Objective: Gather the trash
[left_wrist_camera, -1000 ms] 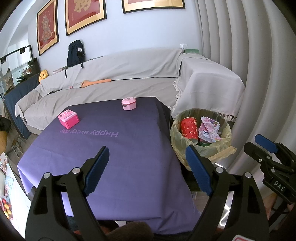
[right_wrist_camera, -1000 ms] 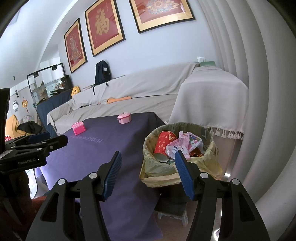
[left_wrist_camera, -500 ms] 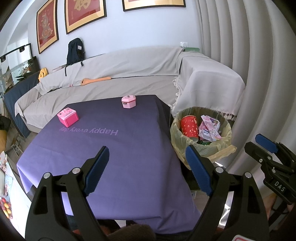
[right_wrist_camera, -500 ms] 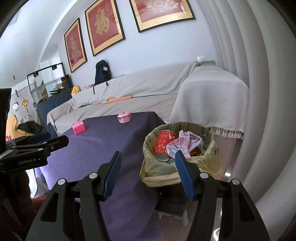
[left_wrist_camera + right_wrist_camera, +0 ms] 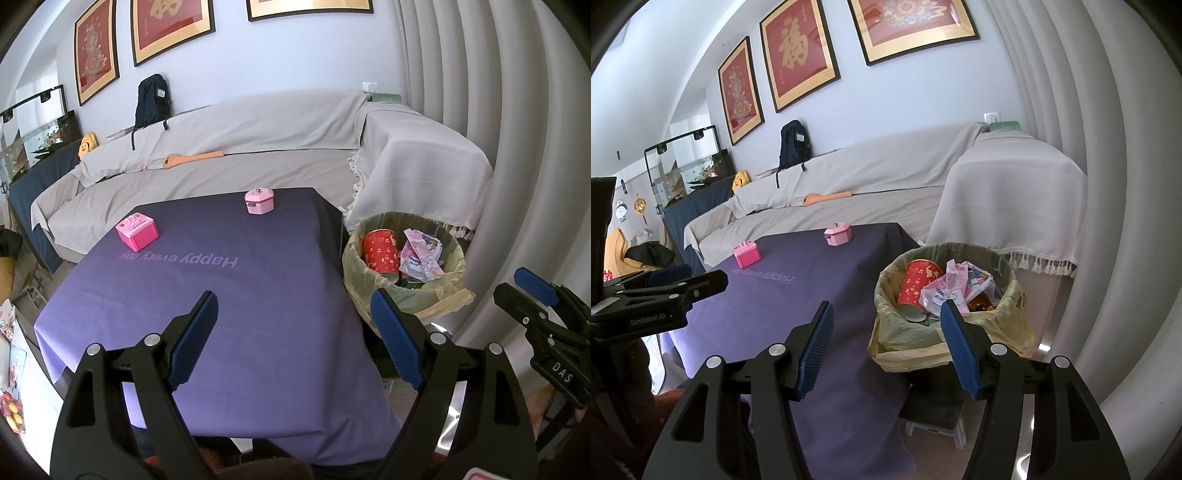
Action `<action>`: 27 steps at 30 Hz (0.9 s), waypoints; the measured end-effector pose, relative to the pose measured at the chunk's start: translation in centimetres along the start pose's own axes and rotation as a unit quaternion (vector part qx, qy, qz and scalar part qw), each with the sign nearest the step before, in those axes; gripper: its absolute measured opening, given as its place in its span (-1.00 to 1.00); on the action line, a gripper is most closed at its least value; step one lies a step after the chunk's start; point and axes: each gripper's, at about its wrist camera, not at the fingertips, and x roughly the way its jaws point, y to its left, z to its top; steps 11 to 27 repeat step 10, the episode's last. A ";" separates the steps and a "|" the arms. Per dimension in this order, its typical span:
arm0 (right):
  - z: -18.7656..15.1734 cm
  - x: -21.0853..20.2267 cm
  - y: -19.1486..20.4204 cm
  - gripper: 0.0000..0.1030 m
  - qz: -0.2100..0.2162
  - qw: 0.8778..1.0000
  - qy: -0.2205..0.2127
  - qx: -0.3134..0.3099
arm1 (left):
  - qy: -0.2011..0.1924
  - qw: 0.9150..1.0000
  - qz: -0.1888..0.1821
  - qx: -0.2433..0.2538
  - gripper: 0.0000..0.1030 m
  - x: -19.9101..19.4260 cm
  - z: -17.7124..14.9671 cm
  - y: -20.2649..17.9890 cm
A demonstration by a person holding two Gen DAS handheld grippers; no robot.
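Observation:
A trash bin point(image 5: 369, 295) lined with a yellowish bag stands right of the purple table point(image 5: 229, 295). It holds a red cup point(image 5: 380, 254) and crumpled pink wrappers point(image 5: 421, 254). The bin point(image 5: 886, 332), cup point(image 5: 916, 288) and wrappers point(image 5: 945, 288) also show in the right wrist view. My left gripper point(image 5: 291, 332) is open and empty above the table's near edge. My right gripper point(image 5: 886, 343) is open and empty, near the bin's front left rim.
Two pink toy boxes point(image 5: 137, 231) point(image 5: 259, 201) sit on the far part of the table. A covered grey sofa point(image 5: 258, 147) runs behind it, with a black backpack point(image 5: 153, 99) on top. A white curtain point(image 5: 498, 147) hangs at the right.
Both grippers stay open and nearly still. The left wrist view has shifted very slightly.

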 end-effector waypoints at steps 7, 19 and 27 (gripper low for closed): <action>-0.3 0.5 0.1 0.10 -0.006 1.000 0.006 -0.004 | 0.005 1.000 -0.001 -0.005 0.56 0.5 0.5 0.2; 0.0 1.5 0.1 0.12 -0.004 1.000 0.015 -0.004 | 0.016 0.999 0.007 -0.028 0.56 1.7 0.9 1.9; 0.0 1.5 0.1 0.12 -0.004 1.000 0.015 -0.004 | 0.016 0.999 0.007 -0.028 0.56 1.7 0.9 1.9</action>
